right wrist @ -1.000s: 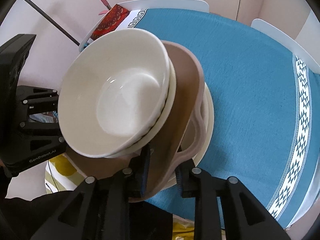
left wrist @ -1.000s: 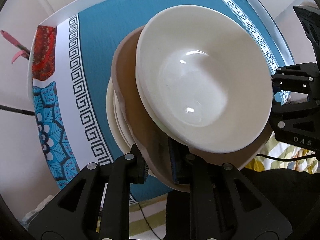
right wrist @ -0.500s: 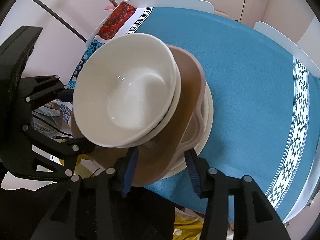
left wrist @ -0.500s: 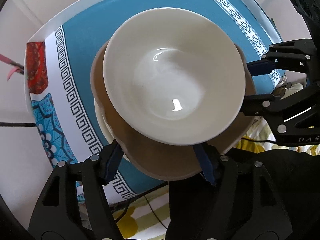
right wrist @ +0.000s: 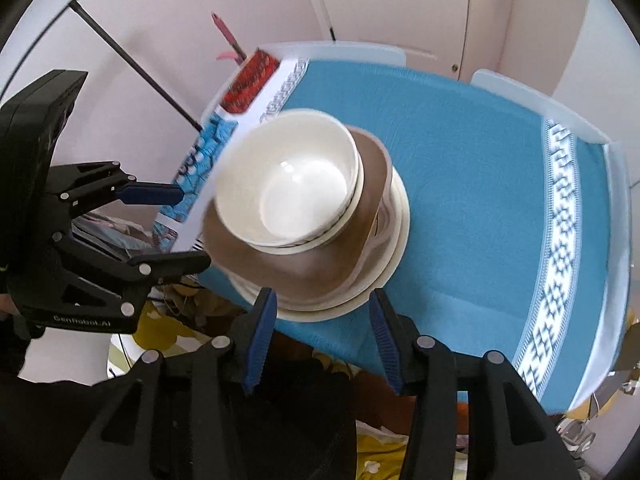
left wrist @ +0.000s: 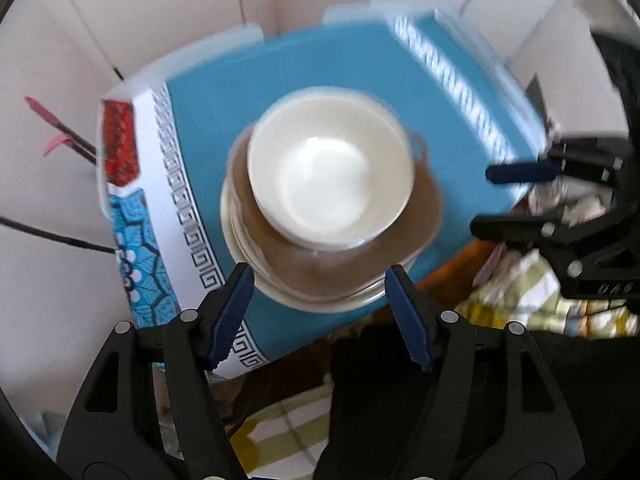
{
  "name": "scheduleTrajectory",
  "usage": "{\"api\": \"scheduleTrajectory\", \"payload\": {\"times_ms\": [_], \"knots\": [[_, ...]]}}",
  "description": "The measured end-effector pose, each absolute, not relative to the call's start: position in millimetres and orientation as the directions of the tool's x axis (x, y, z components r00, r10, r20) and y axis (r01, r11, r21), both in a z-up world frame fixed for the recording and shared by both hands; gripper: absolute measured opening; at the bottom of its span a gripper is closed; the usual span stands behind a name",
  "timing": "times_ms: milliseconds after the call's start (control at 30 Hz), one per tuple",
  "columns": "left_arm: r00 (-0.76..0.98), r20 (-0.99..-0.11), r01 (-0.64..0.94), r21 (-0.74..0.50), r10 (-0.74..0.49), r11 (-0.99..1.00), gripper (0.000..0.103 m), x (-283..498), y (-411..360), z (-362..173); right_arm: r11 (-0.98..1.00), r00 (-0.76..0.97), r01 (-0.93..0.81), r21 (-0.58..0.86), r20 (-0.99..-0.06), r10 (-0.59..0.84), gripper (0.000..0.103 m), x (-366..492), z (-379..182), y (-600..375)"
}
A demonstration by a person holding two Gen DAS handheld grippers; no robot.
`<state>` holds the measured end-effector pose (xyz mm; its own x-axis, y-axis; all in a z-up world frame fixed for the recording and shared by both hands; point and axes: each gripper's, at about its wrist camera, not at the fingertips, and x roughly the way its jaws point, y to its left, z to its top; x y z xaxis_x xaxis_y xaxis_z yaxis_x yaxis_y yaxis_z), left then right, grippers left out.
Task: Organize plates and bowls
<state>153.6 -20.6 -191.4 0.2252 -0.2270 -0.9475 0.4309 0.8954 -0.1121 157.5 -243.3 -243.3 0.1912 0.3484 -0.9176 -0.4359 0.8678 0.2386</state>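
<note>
A stack stands near the front edge of the table with the blue cloth (left wrist: pixel 340 80). On top are nested cream bowls (left wrist: pixel 328 180), under them a brown plate (left wrist: pixel 344 272), then cream plates (left wrist: pixel 360 302). The stack also shows in the right wrist view, with the cream bowls (right wrist: pixel 288 176), brown plate (right wrist: pixel 304 272) and cream plates (right wrist: pixel 396 232). My left gripper (left wrist: pixel 320 316) is open and empty, just short of the stack; it also shows in the right wrist view (right wrist: pixel 176 224). My right gripper (right wrist: pixel 320 340) is open and empty, pulled back; it also shows in the left wrist view (left wrist: pixel 492 200).
The blue cloth (right wrist: pixel 480 160) has a patterned white border (right wrist: pixel 560 216) on the right and a patterned band with a red patch (left wrist: pixel 120 140) on the left. White chair backs (right wrist: pixel 332 52) stand at the far side. A yellow patterned fabric (left wrist: pixel 532 300) lies below the table edge.
Both grippers let go of the brown plate, opened wide and drew back from the stack. The stack now rests level on the table.
</note>
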Motion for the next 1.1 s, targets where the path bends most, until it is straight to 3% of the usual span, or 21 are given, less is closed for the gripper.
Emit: {"api": "scheduleTrajectory", "payload": {"times_ms": [133, 267, 367, 433, 467, 500, 567, 633, 733, 1100], "knots": [[0.429, -0.861, 0.336, -0.127, -0.272, 0.933, 0.066, 132.7, -8.6, -140.3, 0.894, 0.345, -0.395, 0.211, -0.868, 0.357, 0.044, 138.6, -200.9, -258.7], [0.66, -0.707, 0.225, -0.137, -0.254, 0.965, 0.066, 102.6, 3.3, -82.2, 0.934, 0.553, -0.324, 0.15, -0.772, 0.315, 0.044, 114.1, -148.5, -270.7], [0.784, -0.575, 0.188, -0.14, -0.234, 0.972, 0.081, 79.9, 7.0, -45.1, 0.957, 0.694, -0.269, 0.111, -0.666, 0.273, 0.046, 89.2, -109.4, -276.7], [0.849, -0.493, 0.162, -0.104, -0.193, 0.981, 0.095, 64.7, 5.5, -25.5, 0.968, 0.762, -0.241, 0.062, -0.605, 0.229, 0.062, 77.1, -91.3, -276.2], [0.875, -0.452, 0.15, -0.084, -0.172, 0.985, 0.102, 57.6, 4.2, -16.7, 0.974, 0.796, -0.225, 0.039, -0.569, 0.206, 0.077, 70.3, -82.1, -275.4], [0.894, -0.421, 0.139, -0.07, -0.156, 0.988, 0.103, 51.8, 3.0, -10.2, 0.978, 0.828, -0.208, 0.021, -0.528, 0.188, 0.089, 62.6, -72.7, -275.0], [0.922, -0.365, 0.123, -0.04, -0.129, 0.992, 0.103, 40.2, -1.4, 2.1, 0.984, 0.869, -0.179, 0.009, -0.467, 0.163, 0.096, 53.6, -60.4, -275.9], [0.933, -0.344, 0.101, -0.016, -0.1, 0.995, 0.103, 33.1, -4.1, 7.4, 0.991, 0.899, -0.137, 0.002, -0.419, 0.125, 0.103, 45.8, -49.9, -278.2], [0.943, -0.325, 0.072, -0.011, -0.072, 0.997, 0.103, 25.3, -4.2, 7.3, 0.995, 0.92, -0.099, 0.007, -0.381, 0.094, 0.102, 41.1, -44.8, -282.1], [0.947, -0.318, 0.042, -0.01, -0.043, 0.999, 0.103, 15.0, -2.1, 3.0, 0.998, 0.92, -0.057, 0.018, -0.388, 0.06, 0.102, 40.4, -57.6, -286.9]]}}
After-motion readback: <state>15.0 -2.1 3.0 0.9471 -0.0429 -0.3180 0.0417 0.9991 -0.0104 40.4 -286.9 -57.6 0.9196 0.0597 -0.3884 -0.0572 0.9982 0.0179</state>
